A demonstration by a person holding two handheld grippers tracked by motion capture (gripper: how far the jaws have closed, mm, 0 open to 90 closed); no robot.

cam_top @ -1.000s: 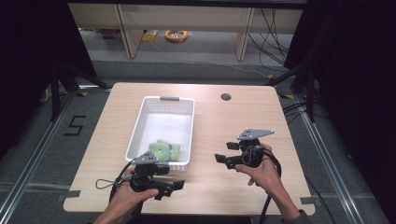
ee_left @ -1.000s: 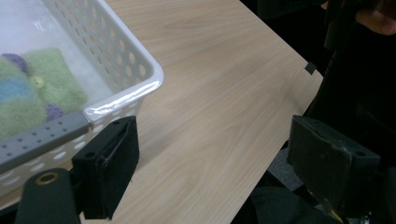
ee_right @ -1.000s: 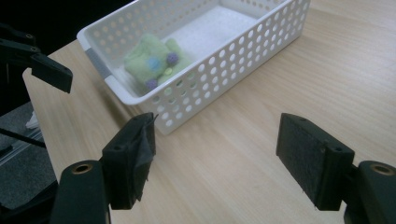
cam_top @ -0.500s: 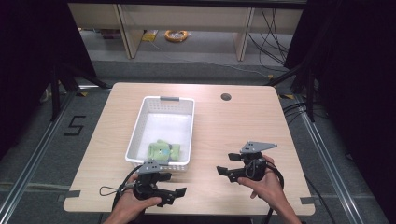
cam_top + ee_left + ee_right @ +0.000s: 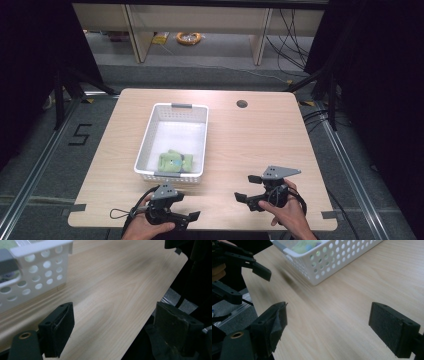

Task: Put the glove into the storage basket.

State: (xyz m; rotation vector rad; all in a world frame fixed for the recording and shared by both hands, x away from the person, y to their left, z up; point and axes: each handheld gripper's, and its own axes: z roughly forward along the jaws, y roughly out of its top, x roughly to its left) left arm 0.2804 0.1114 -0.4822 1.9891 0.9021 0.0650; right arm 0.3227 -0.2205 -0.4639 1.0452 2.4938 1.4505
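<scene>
Both grippers are hanging low over the near edge of the tabletop (image 5: 260, 145), each with its jaws spread wide and holding nothing. The left gripper (image 5: 186, 218) is sitting at the near edge just in front of the white basket (image 5: 150, 135), and the right gripper (image 5: 246, 189) is hovering well to the right of it, pointing leftward across bare wood. The green soft toy (image 5: 175, 161) is lying inside the basket at its near end, close against the near wall; in the right gripper view it is showing as a pale green patch (image 5: 303, 245) behind the perforated rim (image 5: 337, 257). Judging from this, the toy is already where it belongs and the hands are pulling clear, so the step to do well is a clean retreat. The left gripper's view is putting the basket's corner (image 5: 42, 267) very near its left jaw, so that hand is best drawn straight toward the person rather than swung sideways, which could catch the light plastic wall and slide the basket. The right gripper is having open tabletop all around and little to hit, apart from the left gripper (image 5: 249, 267) opposite it; keeping the two apart while both are settling is the main care.
</scene>
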